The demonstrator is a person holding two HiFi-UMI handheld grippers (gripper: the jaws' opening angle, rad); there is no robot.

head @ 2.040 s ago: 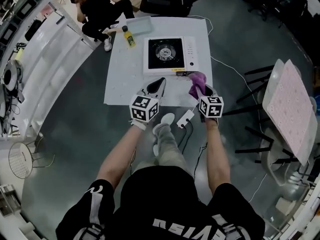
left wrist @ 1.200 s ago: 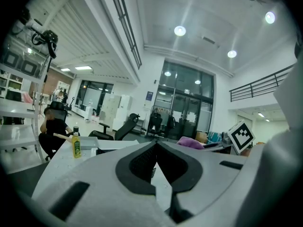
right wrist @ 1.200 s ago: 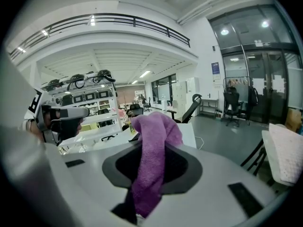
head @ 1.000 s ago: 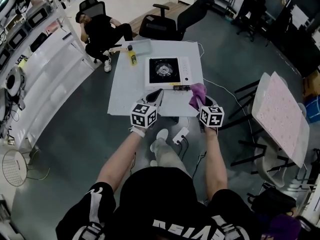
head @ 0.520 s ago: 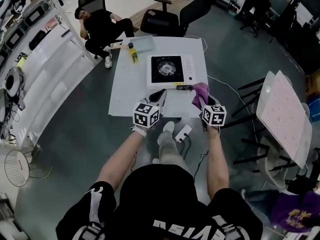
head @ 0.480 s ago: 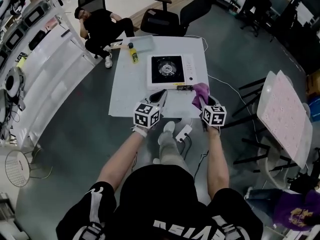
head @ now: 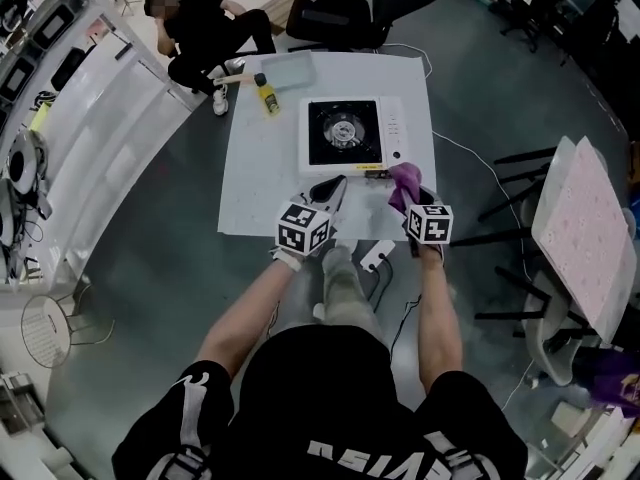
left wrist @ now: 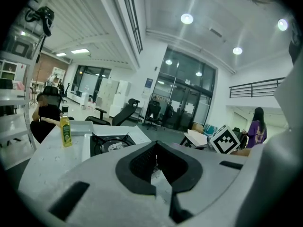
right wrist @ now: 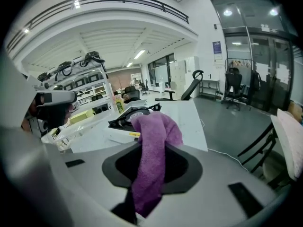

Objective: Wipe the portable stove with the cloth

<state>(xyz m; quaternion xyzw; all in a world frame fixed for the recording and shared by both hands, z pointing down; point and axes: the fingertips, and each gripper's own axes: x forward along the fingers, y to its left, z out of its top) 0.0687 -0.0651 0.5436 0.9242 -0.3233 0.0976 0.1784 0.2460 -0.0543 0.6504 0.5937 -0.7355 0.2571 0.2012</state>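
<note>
While the person is standing at the near edge of the white table (head: 258, 173), both grippers are hovering over that edge. Right gripper (head: 406, 194) is pinching the purple cloth (head: 403, 177). Its jaws are clamping the cloth's middle, with one end bunching up past the tips. The other end is hanging down between the jaws toward the camera in the right gripper view. Cloth is sitting over the table's near right part, just short of the near right corner of the portable stove (head: 348, 132). Cannot tell whether it is touching the stove.

Left gripper (head: 336, 185) is holding nothing, its jaws pressing together tip to tip. It is pointing at the stove's near edge from just beside it, left of the cloth.

Stove is lying flat on the table's right half, black burner top facing up. A white control strip is running along its right side. Yellow bottle (head: 268, 96) is standing upright off the stove's far left corner, apart from it, beside a clear tray (head: 288, 68) at the table's far edge.

Seated person (head: 205, 23) is sitting beyond the table's far left corner. White power strip (head: 377, 256) is lying on the floor between the two forearms.
</note>
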